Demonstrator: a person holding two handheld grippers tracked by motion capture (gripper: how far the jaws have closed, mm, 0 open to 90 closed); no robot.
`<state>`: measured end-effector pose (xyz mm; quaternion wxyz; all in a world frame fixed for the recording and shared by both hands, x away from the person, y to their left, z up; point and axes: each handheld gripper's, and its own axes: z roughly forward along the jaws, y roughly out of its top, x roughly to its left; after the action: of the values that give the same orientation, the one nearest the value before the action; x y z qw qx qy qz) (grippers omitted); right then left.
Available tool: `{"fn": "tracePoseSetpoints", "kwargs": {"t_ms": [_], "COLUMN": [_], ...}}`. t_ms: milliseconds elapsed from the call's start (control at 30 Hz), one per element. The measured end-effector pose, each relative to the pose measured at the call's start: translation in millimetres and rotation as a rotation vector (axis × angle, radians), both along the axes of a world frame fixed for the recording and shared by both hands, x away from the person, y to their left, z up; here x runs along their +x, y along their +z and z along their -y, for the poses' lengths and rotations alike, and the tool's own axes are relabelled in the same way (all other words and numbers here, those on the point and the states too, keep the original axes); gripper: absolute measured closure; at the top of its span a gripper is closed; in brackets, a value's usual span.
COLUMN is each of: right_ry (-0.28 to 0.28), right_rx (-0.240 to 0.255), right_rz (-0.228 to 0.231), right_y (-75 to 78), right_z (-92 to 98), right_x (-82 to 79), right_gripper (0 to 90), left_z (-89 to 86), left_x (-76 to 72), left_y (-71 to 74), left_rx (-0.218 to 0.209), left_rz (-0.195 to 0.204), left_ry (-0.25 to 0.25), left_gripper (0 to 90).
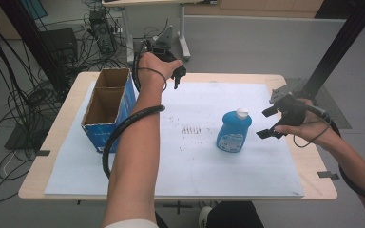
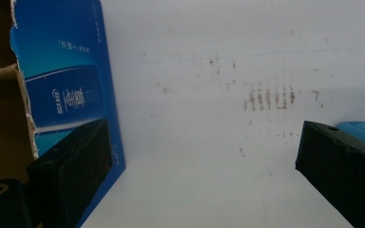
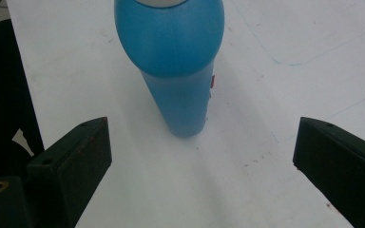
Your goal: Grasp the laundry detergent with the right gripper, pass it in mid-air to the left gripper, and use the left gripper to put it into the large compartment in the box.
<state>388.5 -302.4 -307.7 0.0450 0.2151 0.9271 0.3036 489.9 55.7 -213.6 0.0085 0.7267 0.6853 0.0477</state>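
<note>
Item: blue bottle (image 1: 234, 132), white cap uppermost, standing upright on the white mat (image 1: 199, 166), well to the right of the cardboard box (image 1: 108, 107) and apart from it. Long axis vertical; cap pointed straight up, printed label faced the person's side of the table. In the right gripper view the bottle (image 3: 176, 61) stood centred ahead of the two black jaws, nearer the far end of their reach than between them.

Right gripper (image 1: 266, 122): just to the right of the bottle, jaws spread wide, nothing held, not touching the bottle.

Left gripper (image 1: 177, 76): beyond the box's far right corner, over the mat's far edge, jaws wide apart and empty; its own view showed the box's blue side (image 2: 76, 85) beside the left jaw.

Step in hand, as judged: closing on the bottle with the right gripper. To do it well, the jaws would need to advance level until the body sat squarely between them, then close on the lower, narrower flanks rather than the rounded shoulder, keeping the axis upright so it would not tip.
</note>
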Motion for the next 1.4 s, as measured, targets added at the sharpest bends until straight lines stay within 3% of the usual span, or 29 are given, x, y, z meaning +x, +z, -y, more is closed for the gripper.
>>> {"fn": "tracePoseSetpoints", "kwargs": {"t_ms": [700, 1400], "right_ry": [0.003, 0.013], "right_rx": [0.106, 0.178], "right_rz": [0.032, 0.078], "right_y": [-48.2, -74.0], "right_z": [-14.7, -28.9], "right_x": [-5.3, -3.5], "right_gripper": [4.2, 3.7], "left_z": [4.5, 1.2], "left_x": [-2.1, -0.6], "left_y": [-5.7, -6.5], "left_rx": [-0.001, 0.000], "left_rz": [-0.004, -0.006], "left_ry": [-0.009, -0.002], "left_gripper": [5.2, 5.2]}}
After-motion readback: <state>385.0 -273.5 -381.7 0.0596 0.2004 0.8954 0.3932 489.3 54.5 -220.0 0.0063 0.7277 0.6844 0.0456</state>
